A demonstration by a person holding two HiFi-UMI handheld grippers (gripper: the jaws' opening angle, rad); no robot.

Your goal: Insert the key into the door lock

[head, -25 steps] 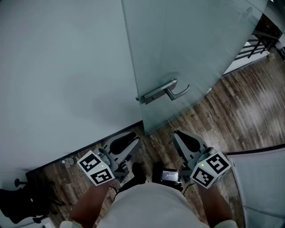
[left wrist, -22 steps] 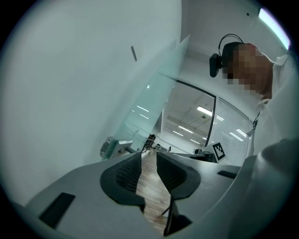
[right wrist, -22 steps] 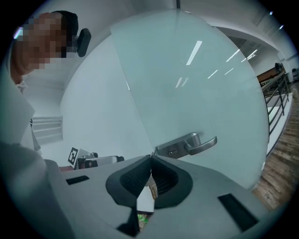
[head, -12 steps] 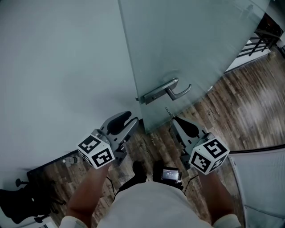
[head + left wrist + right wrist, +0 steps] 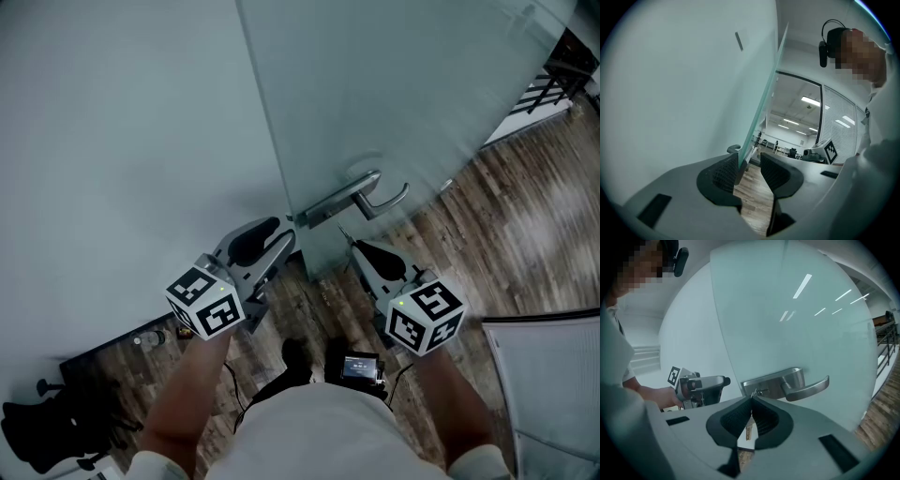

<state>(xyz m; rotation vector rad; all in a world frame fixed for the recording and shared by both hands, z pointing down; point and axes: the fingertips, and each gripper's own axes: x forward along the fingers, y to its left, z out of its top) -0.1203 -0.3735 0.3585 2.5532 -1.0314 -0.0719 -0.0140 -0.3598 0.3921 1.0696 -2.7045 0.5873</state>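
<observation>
While my right gripper (image 5: 751,400) pinches it, the small flat metal key (image 5: 749,429) stands on edge between my ribbed black pads, which are closed tight on it. It is thin and pale, brass-toned where it shows in the slot behind the pads. A slim silvery tip pokes out past the pad tips. In the head view that tip (image 5: 342,232) is a fine bright sliver ahead of my right gripper (image 5: 352,247).

The tip points at the brushed steel lock plate (image 5: 774,382), close to the small round keyhole cylinder (image 5: 761,392) at the plate's near end. It is not inside the keyhole, and I cannot tell whether it touches. A curved steel lever handle (image 5: 808,386) juts from the plate's far end. Both are mounted on the frosted glass door (image 5: 797,319).

My left gripper (image 5: 749,160) is held level at the door's free edge, and its jaws are opening. The greenish edge of the glass (image 5: 764,105) runs down into the gap between them, close beside one pad. I cannot tell whether pad and glass meet. In the head view my left gripper (image 5: 284,236) lies just beside the plate's end (image 5: 319,206), across the door edge from my right one.

A pale blank wall (image 5: 112,141) stands left of the door, and a dark wood-plank floor (image 5: 525,225) lies below.
</observation>
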